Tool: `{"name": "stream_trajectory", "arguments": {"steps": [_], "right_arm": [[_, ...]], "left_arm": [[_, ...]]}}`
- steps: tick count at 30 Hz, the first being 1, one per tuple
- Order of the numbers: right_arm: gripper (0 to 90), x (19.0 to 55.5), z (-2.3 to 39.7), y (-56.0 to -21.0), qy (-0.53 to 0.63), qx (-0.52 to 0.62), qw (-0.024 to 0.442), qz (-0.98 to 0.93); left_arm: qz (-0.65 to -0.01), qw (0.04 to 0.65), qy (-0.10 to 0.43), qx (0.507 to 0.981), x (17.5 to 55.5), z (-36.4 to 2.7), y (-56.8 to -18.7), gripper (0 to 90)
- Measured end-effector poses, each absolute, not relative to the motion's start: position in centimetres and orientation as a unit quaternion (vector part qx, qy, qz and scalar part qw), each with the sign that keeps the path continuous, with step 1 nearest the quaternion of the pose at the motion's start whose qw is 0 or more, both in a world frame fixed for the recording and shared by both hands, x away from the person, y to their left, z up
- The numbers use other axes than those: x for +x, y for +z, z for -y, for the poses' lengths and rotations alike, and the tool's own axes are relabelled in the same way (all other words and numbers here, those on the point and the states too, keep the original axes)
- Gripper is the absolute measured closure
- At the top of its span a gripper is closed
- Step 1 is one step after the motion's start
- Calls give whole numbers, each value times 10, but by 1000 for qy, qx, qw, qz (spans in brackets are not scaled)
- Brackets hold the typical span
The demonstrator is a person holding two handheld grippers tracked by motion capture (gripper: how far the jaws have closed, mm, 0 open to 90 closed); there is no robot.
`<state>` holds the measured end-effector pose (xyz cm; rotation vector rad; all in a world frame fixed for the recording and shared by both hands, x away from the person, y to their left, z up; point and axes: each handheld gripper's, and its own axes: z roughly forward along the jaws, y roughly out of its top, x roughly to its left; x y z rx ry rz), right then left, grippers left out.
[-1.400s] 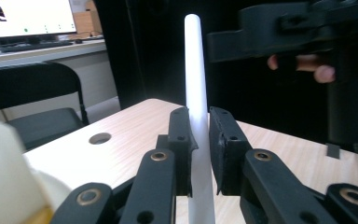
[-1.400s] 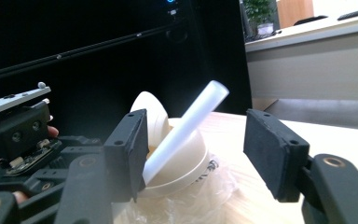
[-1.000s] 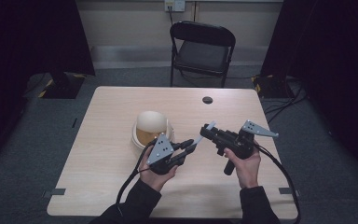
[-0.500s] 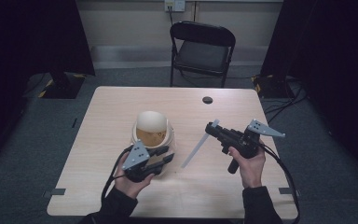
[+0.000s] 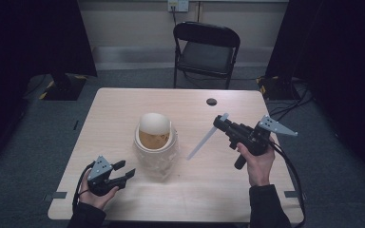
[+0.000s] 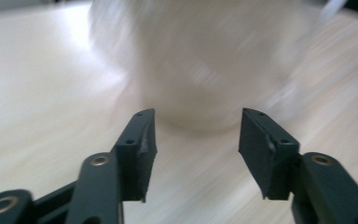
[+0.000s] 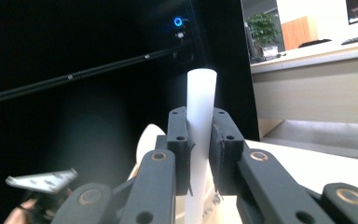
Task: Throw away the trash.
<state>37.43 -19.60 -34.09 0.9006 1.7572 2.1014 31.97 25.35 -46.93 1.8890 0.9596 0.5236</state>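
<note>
Grippers sit well apart on the pale wooden table (image 5: 123, 114). The left gripper (image 5: 123, 172) rests low near the table's front-left corner, held in the person's left hand (image 5: 95, 192); its black jaws stand wide apart with nothing between them. They point toward the cream, ribbed ceramic jar with its tilted dome lid (image 5: 155, 145), which stands near the middle of the table — in the left gripper view the jar (image 6: 200, 60) looms blurred just beyond the open jaws.

The right gripper (image 5: 218, 122) is held up over the table's right side by the right hand (image 5: 256, 161). Its jaws are closed on a long, flat white plastic strip (image 5: 206, 137), which slants down and to the left toward the table, its lower tip near the jar but not touching it. In the right gripper view the strip (image 7: 199, 116) runs straight up between the pinching jaws and ends just past them.

A black folding chair (image 5: 205, 50) stands beyond the far edge, and a small dark round hole (image 5: 211, 101) marks the tabletop near that edge.
</note>
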Motion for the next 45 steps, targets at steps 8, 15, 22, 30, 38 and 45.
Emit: {"name": "stream_trajectory", "arguments": {"steps": [8,15,22,30,38,45], "right_arm": [[807,372,192,-322,737,288,133,-597],[807,370,183,-306,749,268,129,-593],[807,374,167,-293,762,252,126,-584],[807,381,143,-286,770,238,123,-580],[807,391,122,-291,767,237,121,-583],[806,396,106,-305,754,241,116,-600]], "left_arm": [[-446,383,202,783,338,-273,-499,401],[-457,363,210,785,342,-272,-500,379],[-461,364,210,782,343,-270,-500,369],[-458,362,207,785,343,-269,-500,328],[-457,362,207,786,344,-269,-500,327],[-460,363,207,784,343,-268,-500,313]]}}
